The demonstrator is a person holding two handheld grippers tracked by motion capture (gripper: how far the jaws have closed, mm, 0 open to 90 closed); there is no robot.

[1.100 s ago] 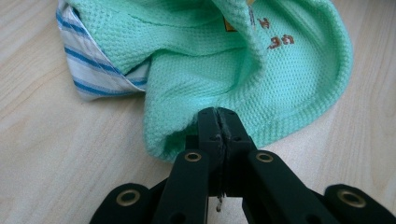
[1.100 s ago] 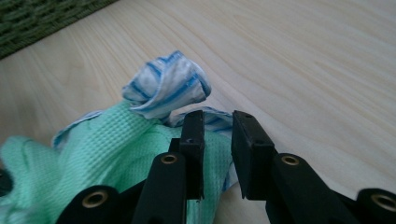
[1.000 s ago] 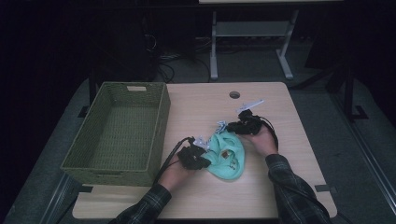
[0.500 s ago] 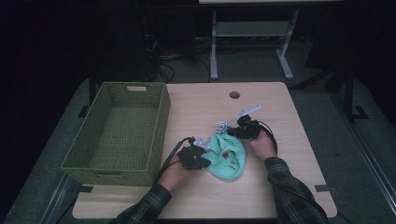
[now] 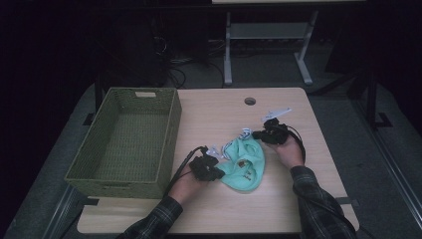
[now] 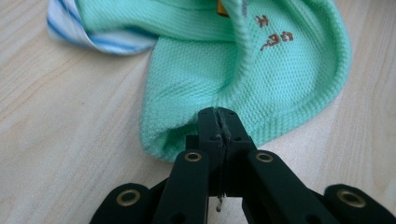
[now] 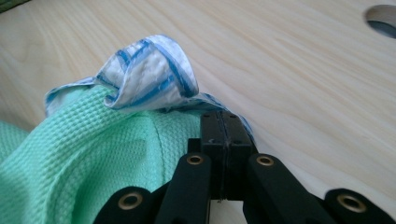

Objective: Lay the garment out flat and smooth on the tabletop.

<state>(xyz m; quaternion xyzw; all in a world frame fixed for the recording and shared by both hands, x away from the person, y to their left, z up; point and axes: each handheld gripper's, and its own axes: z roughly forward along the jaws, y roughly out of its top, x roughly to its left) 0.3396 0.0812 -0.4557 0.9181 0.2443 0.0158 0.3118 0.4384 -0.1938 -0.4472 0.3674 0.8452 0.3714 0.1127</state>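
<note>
high view overlooks table [image 5: 224, 109]; tool views sit close, sharing green cloth [image 6: 280, 70].

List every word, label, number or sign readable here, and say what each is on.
Brown stitched marks on the green garment, near its folded edge: about three small characters, not legible as letters or numbers.
Orange tag at the garment's fold: cut off by the frame edge, unreadable.
Pale label on the basket far rim: too small to read.
Nothing else carries text.

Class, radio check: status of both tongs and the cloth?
Left tongs shut on mint-green knit garment. Right tongs shut on its striped edge. Green woven basket beside, apart.
</note>
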